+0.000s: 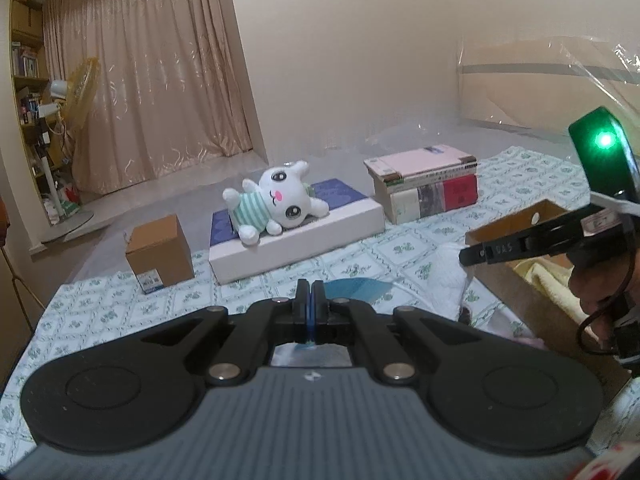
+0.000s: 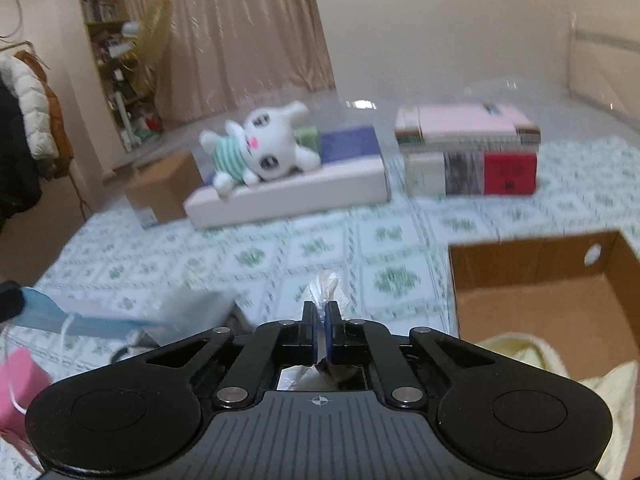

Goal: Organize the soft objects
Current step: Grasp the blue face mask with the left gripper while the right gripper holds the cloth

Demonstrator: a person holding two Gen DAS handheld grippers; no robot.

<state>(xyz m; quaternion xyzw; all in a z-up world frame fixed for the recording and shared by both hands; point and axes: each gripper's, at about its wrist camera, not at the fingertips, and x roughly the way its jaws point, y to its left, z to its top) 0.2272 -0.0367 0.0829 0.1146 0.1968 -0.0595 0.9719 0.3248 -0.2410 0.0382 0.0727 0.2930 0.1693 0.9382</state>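
The right gripper [image 2: 320, 310] is clenched on a crumpled clear plastic wrapper [image 2: 327, 286], which sticks up past the pads. What the wrapper contains cannot be told. The left gripper [image 1: 311, 294] is clenched on the edge of a thin blue sheet [image 1: 360, 286], which runs from its pads to the right.

Key relation: the open cardboard box [image 2: 536, 264] lies just right of the right gripper and slightly farther. The right hand is the nearer one to it; the left hand is well to the left. The box's long axis runs near to far. A pale yellow towel [image 2: 516, 350] already lies in its near end; the far end shows bare floor.

Judgement: the wrapped item probably goes into the box, which calls for a short move to the right.

Materials and shapes:
- Wrapper: thin, glossy, creased film; likely to slip or tear.
- Towel: fluffy terry, loosely bunched.
- Plush rabbit [image 1: 276, 202]: white pile, striped green shirt, lying on its side on a flat white box [image 1: 304, 240] at the far centre.
- Two books [image 1: 432, 188], rigid, stacked at the far right.
- Small closed carton [image 1: 160, 254] at the far left.
- Bedspread [image 1: 332, 264]: flat cotton, green floral grid.
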